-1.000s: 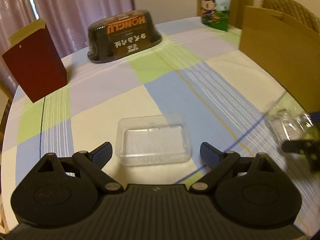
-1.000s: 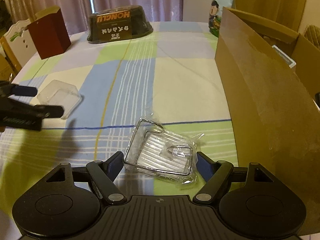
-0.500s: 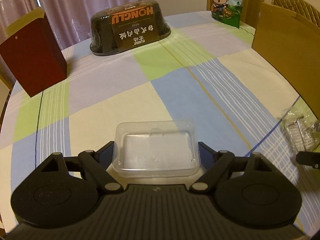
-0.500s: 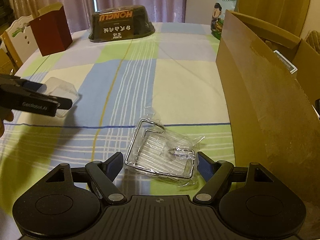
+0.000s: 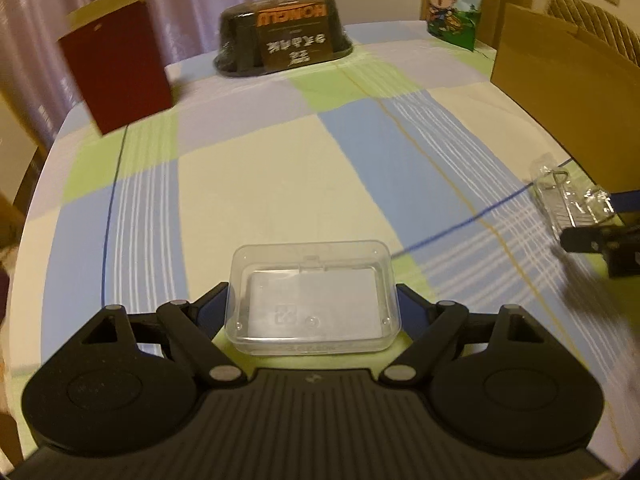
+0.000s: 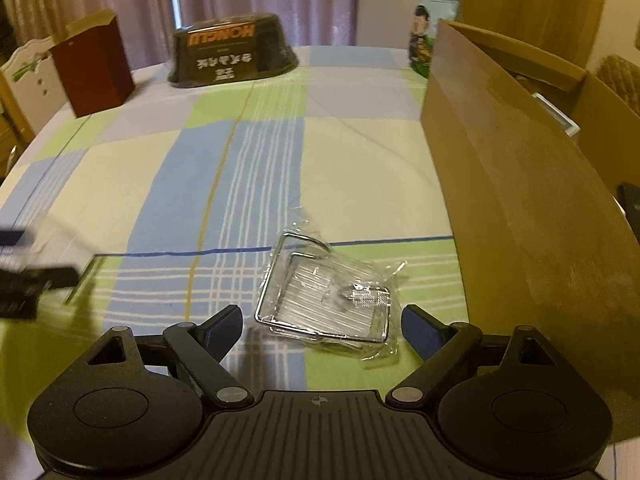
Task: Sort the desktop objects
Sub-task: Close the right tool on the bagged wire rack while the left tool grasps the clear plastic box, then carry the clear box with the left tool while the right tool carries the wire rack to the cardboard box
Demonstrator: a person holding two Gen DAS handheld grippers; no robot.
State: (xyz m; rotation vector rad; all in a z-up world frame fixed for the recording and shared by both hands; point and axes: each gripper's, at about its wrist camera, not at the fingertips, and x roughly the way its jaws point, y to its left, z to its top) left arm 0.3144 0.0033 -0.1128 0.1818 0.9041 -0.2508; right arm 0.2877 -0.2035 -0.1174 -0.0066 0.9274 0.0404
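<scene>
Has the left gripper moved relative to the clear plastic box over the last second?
Yes. The left gripper has advanced over the checked tablecloth; the clear plastic box, which lay ahead of the fingertips, now sits between them.

We find the left gripper with both fingers against the sides of a clear plastic box over the checked tablecloth. A wrapped wire rack lies far right, beside the cardboard box.
</scene>
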